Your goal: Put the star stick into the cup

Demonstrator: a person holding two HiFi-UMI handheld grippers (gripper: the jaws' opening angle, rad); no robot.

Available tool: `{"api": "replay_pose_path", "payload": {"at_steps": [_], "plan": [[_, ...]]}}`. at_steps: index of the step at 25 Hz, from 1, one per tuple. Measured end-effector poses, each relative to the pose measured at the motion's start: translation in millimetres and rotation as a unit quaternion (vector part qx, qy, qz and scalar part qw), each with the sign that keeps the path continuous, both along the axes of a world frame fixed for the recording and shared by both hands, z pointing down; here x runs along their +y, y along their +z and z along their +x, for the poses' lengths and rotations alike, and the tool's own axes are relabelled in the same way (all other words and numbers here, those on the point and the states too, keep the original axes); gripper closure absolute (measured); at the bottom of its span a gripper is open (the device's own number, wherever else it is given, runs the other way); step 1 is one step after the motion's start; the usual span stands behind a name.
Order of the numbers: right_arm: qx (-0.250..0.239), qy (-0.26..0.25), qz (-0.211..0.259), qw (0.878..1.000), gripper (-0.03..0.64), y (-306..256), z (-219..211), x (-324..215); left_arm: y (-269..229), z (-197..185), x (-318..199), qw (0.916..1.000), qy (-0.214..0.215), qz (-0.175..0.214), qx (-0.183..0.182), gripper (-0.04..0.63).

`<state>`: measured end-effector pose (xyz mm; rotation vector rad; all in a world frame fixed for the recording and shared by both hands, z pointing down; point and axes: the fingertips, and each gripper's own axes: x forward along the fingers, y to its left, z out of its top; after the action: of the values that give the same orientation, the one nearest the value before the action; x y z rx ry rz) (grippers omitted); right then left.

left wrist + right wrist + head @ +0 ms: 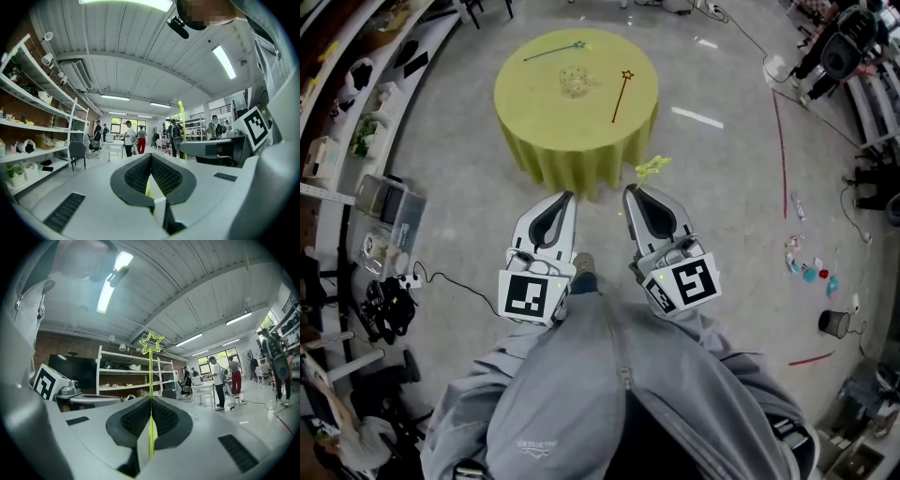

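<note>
Yellow-green star stick (151, 376) | clamped, right hand-held gripper (151, 400) | cup (574, 82) head view only

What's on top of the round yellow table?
A clear cup near the middle, a dark star stick beyond it, a reddish star stick to its right. The cloth hides whatever lies beneath.

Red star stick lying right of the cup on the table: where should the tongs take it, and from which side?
Grip the red star stick at mid-shaft, probably from straight above, tongs closing across it: it lies flat on the table, apart from the cup. The left gripper looks free; the right gripper holds a green star stick.
</note>
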<state>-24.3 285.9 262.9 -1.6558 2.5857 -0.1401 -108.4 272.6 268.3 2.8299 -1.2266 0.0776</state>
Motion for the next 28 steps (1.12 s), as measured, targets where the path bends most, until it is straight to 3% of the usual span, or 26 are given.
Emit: {"api": "replay_pose_path", "payload": {"at_steps": [9,16,28], "plan": [[0.007,0.02,-0.002,1.0,0.581,2,-11,-54,7,-11,-60,0.9997,0.024,-0.004,0.009,0.578],[0.012,0.024,-0.007,1.0,0.581,2,-15,-65,12,-18,-74,0.9995,0.023,-0.014,0.015,0.578],[0.014,0.021,0.013,1.0,0.581,-6,-16,-100,6,-18,-108,0.9995,0.025,0.003,0.02,0.578]]}}
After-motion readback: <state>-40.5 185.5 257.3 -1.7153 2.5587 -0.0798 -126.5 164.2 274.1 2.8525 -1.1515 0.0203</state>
